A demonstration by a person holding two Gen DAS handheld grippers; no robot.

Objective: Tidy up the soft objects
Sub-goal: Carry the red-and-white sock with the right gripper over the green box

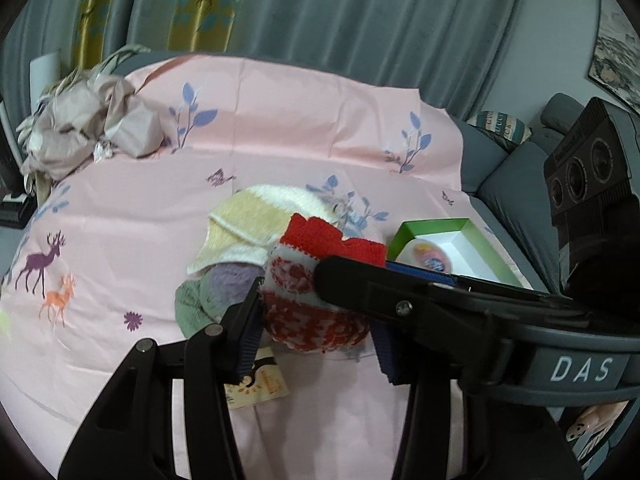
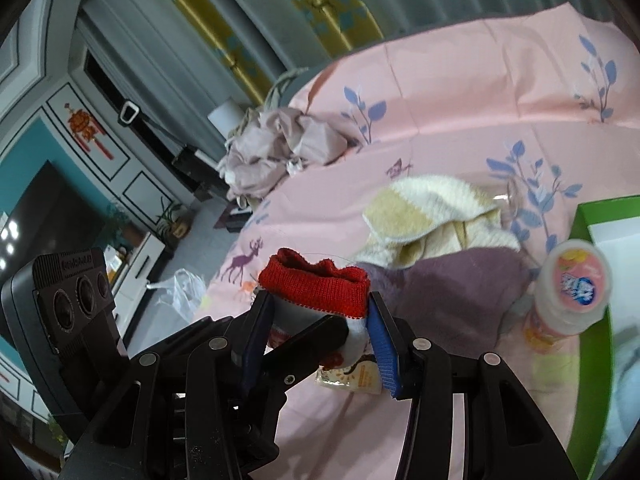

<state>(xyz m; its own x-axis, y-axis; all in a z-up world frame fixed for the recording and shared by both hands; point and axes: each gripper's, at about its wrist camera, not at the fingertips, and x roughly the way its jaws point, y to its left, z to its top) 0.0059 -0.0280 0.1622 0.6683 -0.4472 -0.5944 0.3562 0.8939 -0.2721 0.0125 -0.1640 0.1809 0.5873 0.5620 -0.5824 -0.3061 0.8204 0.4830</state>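
A red and white patterned sock (image 1: 316,292) is held over the pink bed sheet (image 1: 120,220). My left gripper (image 1: 316,320) is shut on its patterned body. My right gripper (image 2: 320,312) is shut on the sock's red cuff (image 2: 316,284), and its finger crosses in front in the left wrist view. Behind the sock lies a yellow and white towel (image 1: 248,224) with a purple cloth (image 2: 452,292) and a green cloth (image 1: 192,304) under it. A paper tag (image 2: 356,376) hangs below the sock.
A green box with white inside (image 1: 460,244) stands on the right and holds a round pink-lidded tub (image 2: 572,284). A crumpled beige cloth (image 1: 88,124) lies at the bed's far left. A grey sofa (image 1: 516,176) is on the right.
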